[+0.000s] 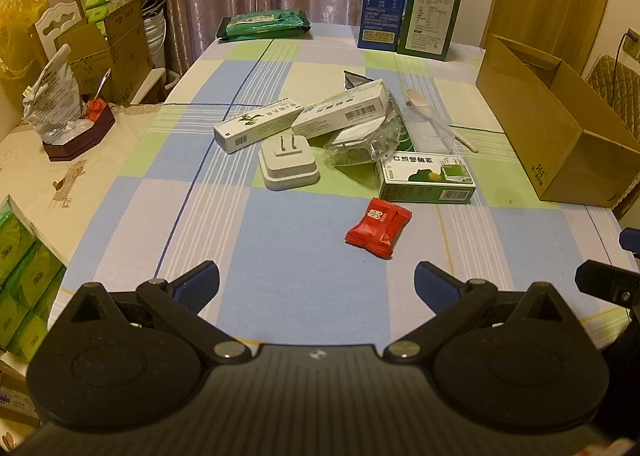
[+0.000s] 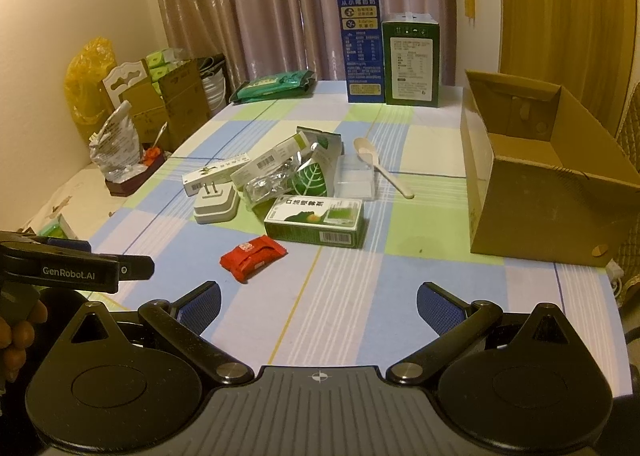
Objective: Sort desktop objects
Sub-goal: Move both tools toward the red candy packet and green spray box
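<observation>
Checked tablecloth in blue, green and lilac point(image 1: 280, 256) fills the left wrist view, curtains behind it. At the bottom of the frame the left gripper point(image 1: 317, 282) stands spread wide with nothing between its blue pads, above bare cloth. A red candy packet point(image 1: 378, 232) lies alone just right of centre; above it sits the pile: a white plug adapter point(image 1: 289, 163), two long white boxes point(image 1: 298, 119), crinkled clear plastic point(image 1: 366, 143) and a green medicine box point(image 1: 426, 177). An open cardboard box point(image 1: 560, 127) waits at the right edge. Risk here: the boxes overlap, so pulling one could drag the plastic or tip its neighbour.

From the right wrist view, the right gripper point(image 2: 319, 302) is likewise released and empty at the bottom. A plastic spoon point(image 2: 382, 165) lies flat near centre, likely to slip from wide pads. The left gripper's body crosses the left edge, so both reaching for the candy packet could collide.
</observation>
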{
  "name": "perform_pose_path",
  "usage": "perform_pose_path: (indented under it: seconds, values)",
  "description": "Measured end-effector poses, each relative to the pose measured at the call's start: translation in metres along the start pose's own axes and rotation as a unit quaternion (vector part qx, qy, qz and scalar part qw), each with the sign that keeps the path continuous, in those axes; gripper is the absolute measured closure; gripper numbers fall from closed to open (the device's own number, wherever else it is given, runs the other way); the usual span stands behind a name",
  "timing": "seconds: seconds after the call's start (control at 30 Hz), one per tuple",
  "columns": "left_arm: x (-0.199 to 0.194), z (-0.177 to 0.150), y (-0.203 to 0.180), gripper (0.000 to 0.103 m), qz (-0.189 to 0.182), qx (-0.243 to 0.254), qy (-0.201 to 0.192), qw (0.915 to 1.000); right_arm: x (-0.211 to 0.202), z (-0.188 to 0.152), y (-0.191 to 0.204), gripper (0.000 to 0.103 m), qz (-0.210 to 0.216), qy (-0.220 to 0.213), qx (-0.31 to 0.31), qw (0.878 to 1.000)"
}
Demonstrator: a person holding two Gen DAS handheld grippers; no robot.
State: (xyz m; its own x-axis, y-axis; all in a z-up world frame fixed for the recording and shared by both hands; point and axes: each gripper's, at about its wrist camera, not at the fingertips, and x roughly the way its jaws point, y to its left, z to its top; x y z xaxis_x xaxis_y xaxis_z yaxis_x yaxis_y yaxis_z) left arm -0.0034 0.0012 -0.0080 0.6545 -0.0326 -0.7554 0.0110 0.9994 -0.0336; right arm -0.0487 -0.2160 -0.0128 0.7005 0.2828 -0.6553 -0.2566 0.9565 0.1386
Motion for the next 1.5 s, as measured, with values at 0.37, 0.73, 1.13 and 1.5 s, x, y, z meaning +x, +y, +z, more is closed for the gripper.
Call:
perform_pose_path:
  seconds: [0.37,0.73,1.13,1.5]
  values:
    - [0.000,-0.001,0.001,0.001,0.000,0.000,0.000,1.0000,0.000,0.001,0.000,0.002,-0.001,0.001,-0.001,1.000]
    - [0.000,-0.002,0.003,0.001,-0.001,0.000,0.001,1.0000,0.002,0.001,0.000,0.002,-0.003,0.002,0.000,1.000]
    - [0.006,-0.001,0.002,0.001,-0.008,0.015,0.011,0.9998,0.013,0.001,0.003,0.002,0.000,0.006,-0.029,1.000]
    - [0.011,0.001,0.002,0.001,-0.033,0.018,0.010,0.9993,0.024,0.003,-0.006,0.002,-0.003,-0.005,-0.027,1.000]
